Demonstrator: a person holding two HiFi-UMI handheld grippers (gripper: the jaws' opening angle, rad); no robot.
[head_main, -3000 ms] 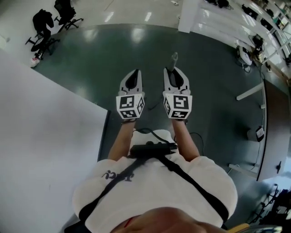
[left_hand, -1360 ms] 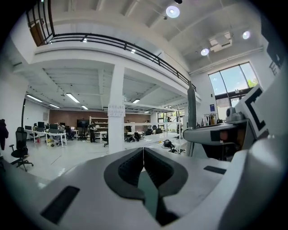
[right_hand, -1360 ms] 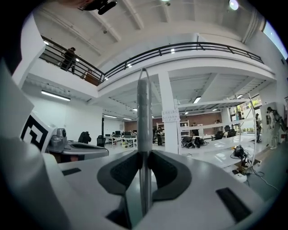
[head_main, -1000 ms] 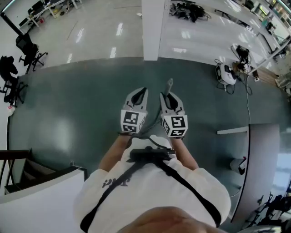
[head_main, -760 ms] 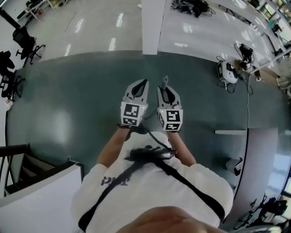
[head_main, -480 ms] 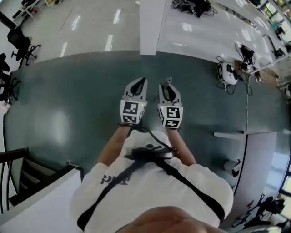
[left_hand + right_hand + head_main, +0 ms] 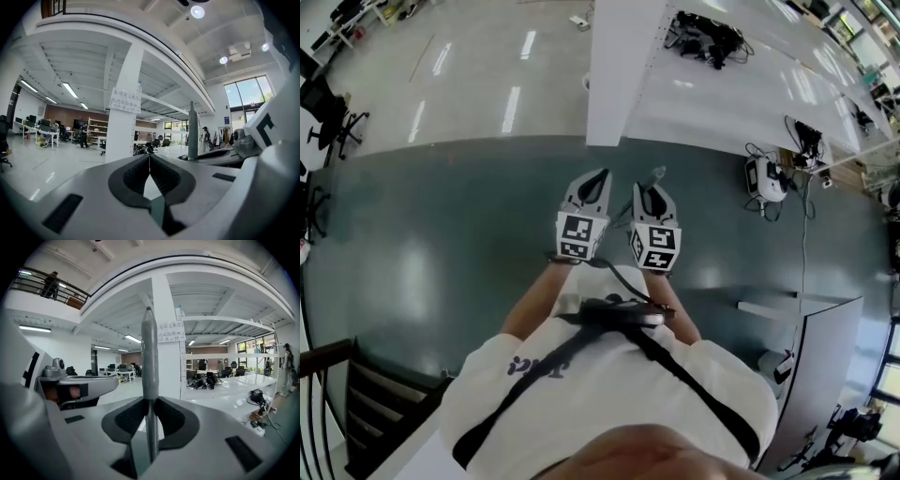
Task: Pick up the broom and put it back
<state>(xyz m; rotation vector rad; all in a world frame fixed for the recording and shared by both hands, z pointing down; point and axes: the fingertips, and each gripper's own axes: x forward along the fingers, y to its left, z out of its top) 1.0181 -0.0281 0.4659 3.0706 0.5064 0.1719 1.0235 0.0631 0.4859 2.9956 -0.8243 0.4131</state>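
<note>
In the head view both grippers are held side by side in front of the person's chest, over the dark green floor (image 7: 441, 244). My right gripper (image 7: 651, 190) is shut on the broom's grey handle (image 7: 656, 174), whose rounded end sticks up just past the jaws. The right gripper view has that handle (image 7: 150, 348) standing upright between the pads of the right gripper (image 7: 151, 403). My left gripper (image 7: 598, 176) is shut with nothing in it, its pads meeting in the left gripper view (image 7: 149, 158), where the handle (image 7: 192, 131) rises at the right. The broom's head is hidden.
A white square pillar (image 7: 614, 75) stands straight ahead, with a paper notice on it (image 7: 125, 100). Cables and a device (image 7: 766, 176) lie on the floor at the right. Office chairs (image 7: 323, 103) stand far left, a stair railing (image 7: 337, 394) at bottom left, a white partition (image 7: 811, 375) at lower right.
The person has walked forward: the pillar and white floor have drawn closer, the stairs have slid down and left. Both grippers keep their pose, the handle still in the right one.
</note>
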